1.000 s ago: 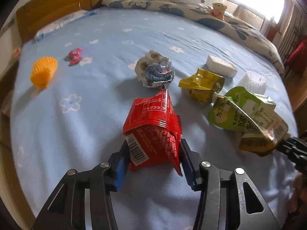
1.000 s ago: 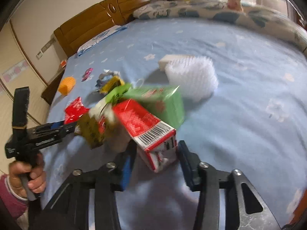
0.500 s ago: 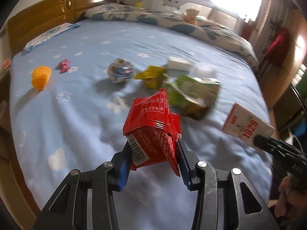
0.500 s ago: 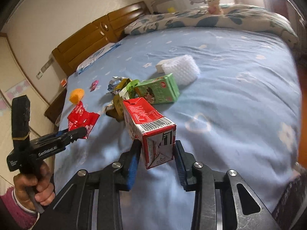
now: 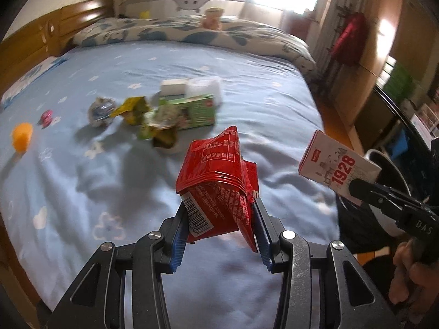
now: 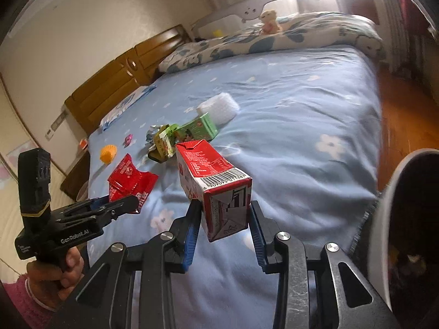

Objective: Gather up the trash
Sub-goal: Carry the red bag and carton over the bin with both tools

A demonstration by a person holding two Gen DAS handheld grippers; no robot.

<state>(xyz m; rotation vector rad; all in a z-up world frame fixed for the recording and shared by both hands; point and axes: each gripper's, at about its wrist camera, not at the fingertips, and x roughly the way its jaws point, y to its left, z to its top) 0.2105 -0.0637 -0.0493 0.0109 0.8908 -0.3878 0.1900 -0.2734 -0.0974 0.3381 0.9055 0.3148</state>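
- Bedroom; a wide bed (image 6: 315, 115) with a blue flowered sheet serves as the work surface, wooden headboard (image 6: 115, 90) at the far side, bright window behind.
- Left gripper (image 5: 219, 219) is clamped on a crumpled red wrapper (image 5: 216, 181), held clear above the sheet.
- Right gripper (image 6: 223, 216) is clamped on a red and white carton (image 6: 216, 186), also lifted off the bed. In the left camera the same carton shows at the right edge, its printed side facing the lens.
- At the right edge of the right camera stands a dark-lined bin (image 6: 406, 219) with a pale rim, just off the bed's corner. Judgement: both items are heading there; neither is over the opening yet.
- Left to do, as far as visible: green carton (image 5: 197, 109), yellow wrapper (image 5: 131, 107), crushed green pouch (image 5: 159, 126), foil ball (image 5: 101, 109), orange cup (image 5: 22, 135), small pink piece (image 5: 46, 115), white foam block (image 5: 203, 87) and a white box (image 5: 172, 86) behind it. All lie on the sheet.
- Judgement: early in the task; most of the litter is uncollected.
- Pose: both grippers point forward and downward, side by side. A hand (image 6: 60, 271) in a pink sleeve grips the left handle.
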